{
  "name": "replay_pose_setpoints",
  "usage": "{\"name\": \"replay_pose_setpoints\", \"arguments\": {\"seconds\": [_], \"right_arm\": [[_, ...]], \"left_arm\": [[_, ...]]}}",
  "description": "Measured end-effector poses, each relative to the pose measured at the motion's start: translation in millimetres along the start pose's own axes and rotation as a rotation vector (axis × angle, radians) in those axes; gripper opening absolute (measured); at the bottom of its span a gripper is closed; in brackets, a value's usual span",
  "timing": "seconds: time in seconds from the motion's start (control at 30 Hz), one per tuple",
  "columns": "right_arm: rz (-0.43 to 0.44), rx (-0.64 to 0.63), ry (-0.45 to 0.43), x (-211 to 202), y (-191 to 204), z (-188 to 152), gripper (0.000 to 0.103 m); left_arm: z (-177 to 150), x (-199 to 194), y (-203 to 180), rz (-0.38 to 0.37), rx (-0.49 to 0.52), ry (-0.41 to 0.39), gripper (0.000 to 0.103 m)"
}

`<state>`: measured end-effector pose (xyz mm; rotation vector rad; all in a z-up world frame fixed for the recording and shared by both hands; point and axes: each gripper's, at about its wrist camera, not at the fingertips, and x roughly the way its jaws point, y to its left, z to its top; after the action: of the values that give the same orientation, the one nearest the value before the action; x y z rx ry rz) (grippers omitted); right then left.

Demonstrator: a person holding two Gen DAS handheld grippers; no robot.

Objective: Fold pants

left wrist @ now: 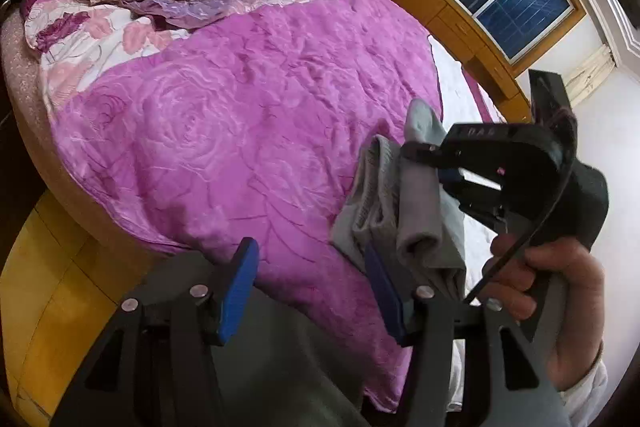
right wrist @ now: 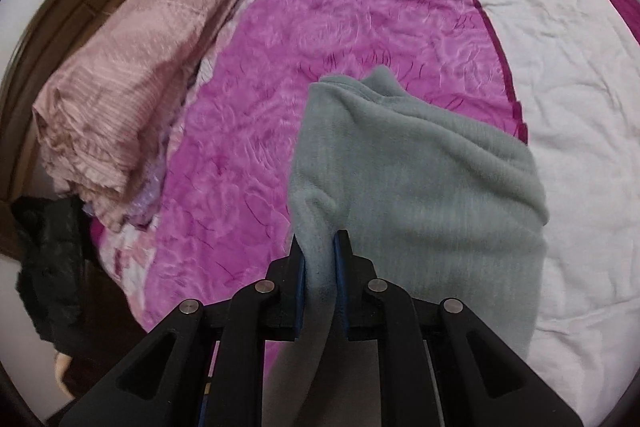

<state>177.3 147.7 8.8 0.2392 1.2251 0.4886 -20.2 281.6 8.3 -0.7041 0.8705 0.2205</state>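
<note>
While right hand-held gripper (right wrist: pixel 319 247) clamps pants (right wrist: pixel 420 179), no legible writing

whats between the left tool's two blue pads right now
Nothing is held there: in the left wrist view the left tool stands open, and only the purple quilt shows through the gap. The grey pants hang beside its right pad.

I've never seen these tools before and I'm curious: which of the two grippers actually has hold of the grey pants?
The right gripper: its blue pads pinch a fold of the grey pants. The left gripper stands open, with nothing between its pads.
</note>
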Motion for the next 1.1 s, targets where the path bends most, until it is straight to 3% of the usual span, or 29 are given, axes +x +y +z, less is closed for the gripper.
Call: {"name": "replay_pose_setpoints", "arguments": {"seconds": [0.23, 0.4, 0.7, 0.9, 1.03, 1.1], "right_arm": [[-0.075, -0.139, -0.022, -4.5, 22.0, -7.2, 0.008], [-0.063, -0.163, -0.023, 5.0, 29.5, -10.9, 0.011], [0.173, -0.030, -0.015, 0.5, 3.6, -12.4, 0.018], [0.321, -0.064, -0.032, -26.4, -1.3, -27.5, 0.029], [0.327, -0.109, -0.106, -62.4, -28.6, -35.2, 0.044], [0.347, -0.081, -0.127, -77.7, -53.8, -35.9, 0.047]], "left_arm": [[5.1, 0.7, 8.3, -0.015, -0.010, -0.013, 0.058], [9.4, 8.0, 1.4, -0.023, 0.017, -0.017, 0.058], [20.9, 16.9, -15.5, -0.016, 0.054, -0.031, 0.058], [31.0, 21.0, -37.2, 0.002, 0.130, -0.043, 0.058], [44.2, 16.6, -51.6, 0.000, 0.212, -0.054, 0.059], [50.9, 20.7, -55.6, -0.037, 0.242, -0.033, 0.065]]}}
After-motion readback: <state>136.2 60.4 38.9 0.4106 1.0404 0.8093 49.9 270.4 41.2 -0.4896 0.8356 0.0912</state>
